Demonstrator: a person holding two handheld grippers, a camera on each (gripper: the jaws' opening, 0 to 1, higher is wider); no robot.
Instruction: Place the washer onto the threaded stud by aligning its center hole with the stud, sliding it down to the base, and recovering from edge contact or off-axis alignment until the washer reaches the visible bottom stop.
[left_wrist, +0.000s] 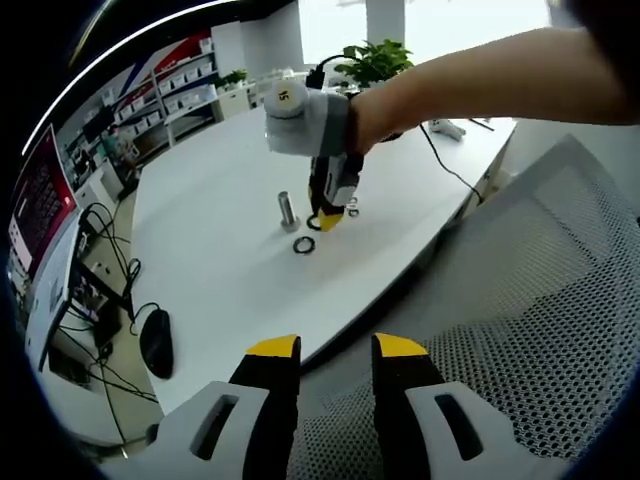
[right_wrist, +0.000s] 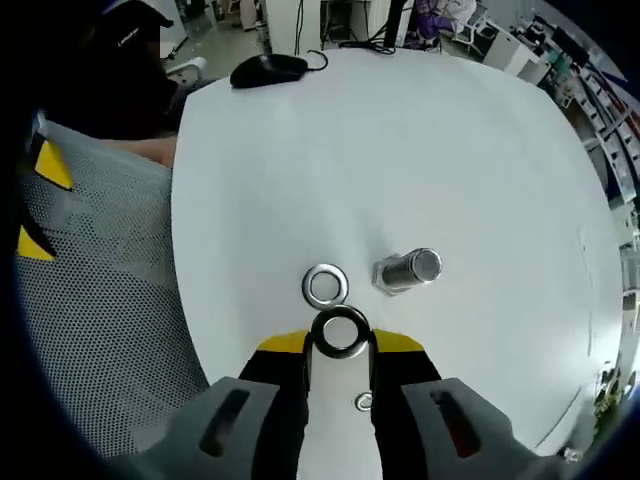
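Washer (right_wrist: 339, 331): bright metal ring, lower centre of the right gripper view, caught edge-on between the yellow tips of the right tongs (right_wrist: 339, 345). Centre hole open, ring not yet on anything.

Threaded stud (right_wrist: 408, 270): short upright metal post, just right of centre in the right gripper view, standing apart from the held washer, up and to the right of it. Bare; no ring on it, none at its base. Also left of centre in the left gripper view (left_wrist: 287, 209).

Second washer (right_wrist: 325, 284): loose, flat on the bench, just left of the stud and just above the held one. Dark ring in the left gripper view (left_wrist: 303, 245). Third small ring (right_wrist: 364, 402) flat on the bench between the right tongs' arms, bottom centre.

Right tongs: closed down to the washer's width, gripping it. Seen too in the left gripper view (left_wrist: 331, 210), upper centre, tips down close beside the stud, carried by a person's bare arm.

Left tongs (left_wrist: 336, 349): bottom of the left gripper view, narrow gap between tips, nothing held, over a mesh chair back (left_wrist: 540, 300) off the bench edge, well apart from the stud.

Bench (right_wrist: 400, 140): white, broad. Computer mouse (right_wrist: 268, 69) at upper left of the right gripper view.

Progress, as judged: pickup done; alignment over the stud, threading and slide to the bottom stop all left.
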